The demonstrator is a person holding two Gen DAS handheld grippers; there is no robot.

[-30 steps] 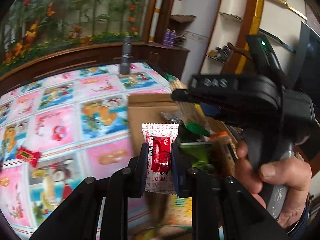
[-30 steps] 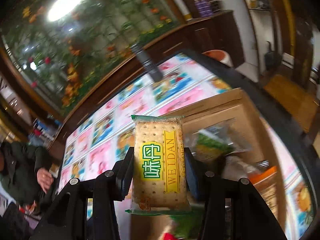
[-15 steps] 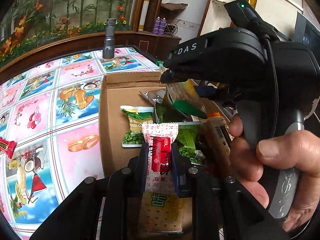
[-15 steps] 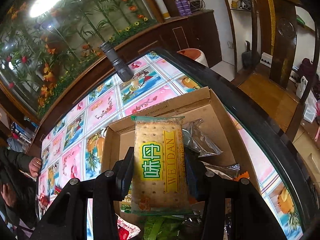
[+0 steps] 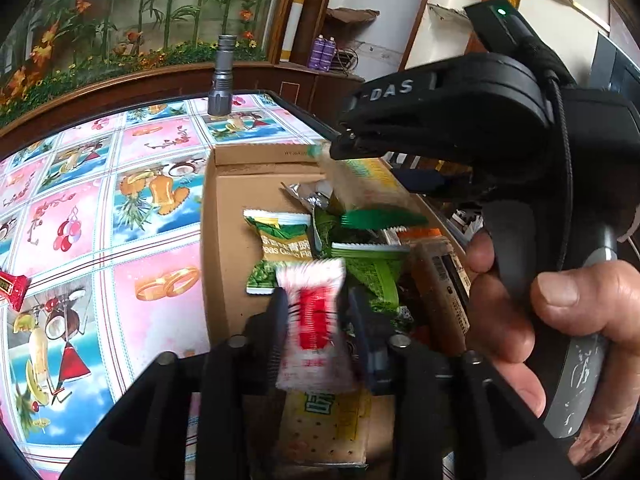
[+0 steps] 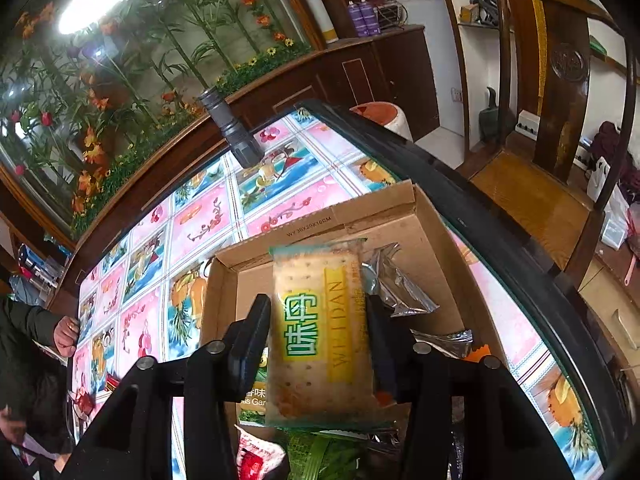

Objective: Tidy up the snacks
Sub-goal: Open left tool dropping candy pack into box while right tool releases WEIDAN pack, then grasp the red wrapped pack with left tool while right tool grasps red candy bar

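Both grippers over an open cardboard box [image 6: 432,216] on a bench [image 5: 156,208] covered with a bright cartoon-print cloth.

Left gripper [image 5: 316,324]: jaws just eased apart, a small red-and-white packet [image 5: 314,320] blurred between them and looking loose, above the near end of the box. Right gripper [image 6: 318,334]: jaws also just widened, a cracker pack [image 6: 316,332] with green and yellow lettering between them over the middle of the box, its left edge clear of the left jaw, the right side hard to judge.

In the box: green pea packets [image 5: 280,248], a silver foil wrapper [image 6: 400,284], another cracker pack [image 5: 324,424] at the near end.

On the bench outside the box: a red candy [image 5: 10,288] at the left, a grey flashlight [image 5: 220,76] upright at the far edge.
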